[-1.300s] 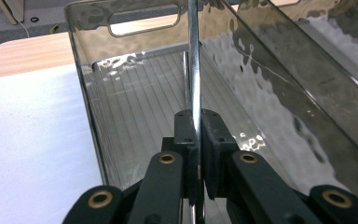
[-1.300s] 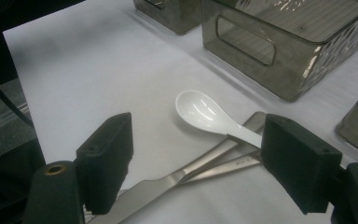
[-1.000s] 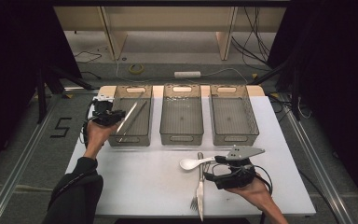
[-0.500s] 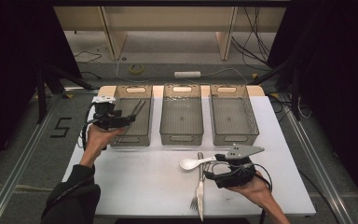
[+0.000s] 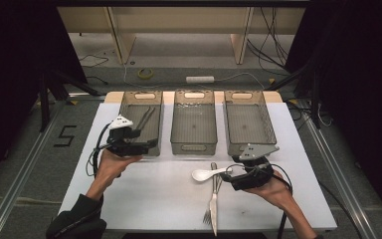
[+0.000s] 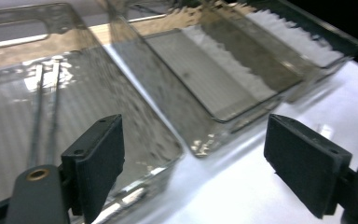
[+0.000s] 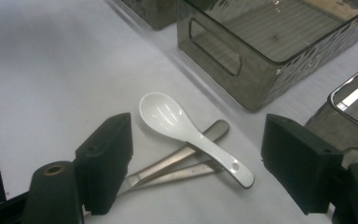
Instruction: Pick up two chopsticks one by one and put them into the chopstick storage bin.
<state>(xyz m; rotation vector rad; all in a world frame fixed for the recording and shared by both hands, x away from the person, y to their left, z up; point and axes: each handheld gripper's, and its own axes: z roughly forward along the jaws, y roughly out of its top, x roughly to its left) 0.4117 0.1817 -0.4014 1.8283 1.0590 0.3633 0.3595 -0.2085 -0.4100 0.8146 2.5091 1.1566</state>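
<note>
1. Your left gripper (image 5: 146, 145) hung over the near end of the left bin (image 5: 140, 102), the one by the counter's (image 5: 154, 199) far left corner, and its fingers (image 6: 95, 161) had just been opening. They stood spread with nothing between them, while the chopsticks (image 5: 146, 118) lay inside that bin.
2. Your right gripper (image 5: 229, 175) sat low near the counter's near edge, fingers (image 7: 106, 158) spread wide and pinching nothing.
3. The white spoon (image 7: 186, 135) lay just ahead of those fingers, its handle resting across the handles of the fork (image 5: 209, 209) and knife (image 5: 214, 199).
4. The step in hand looked to be picking up that spoon, so it made sense to aim at the handle's middle rather than the bowl, which would likely slip.
5. A good approach was to come down with one finger on each side of the handle and keep the tips above the metal handles underneath.
6. Closing slowly and lifting straight up should have kept the fork and knife from being dragged.
7. The middle bin (image 5: 194, 119) and right bin (image 5: 248, 119) both lay empty by the far edge.
</note>
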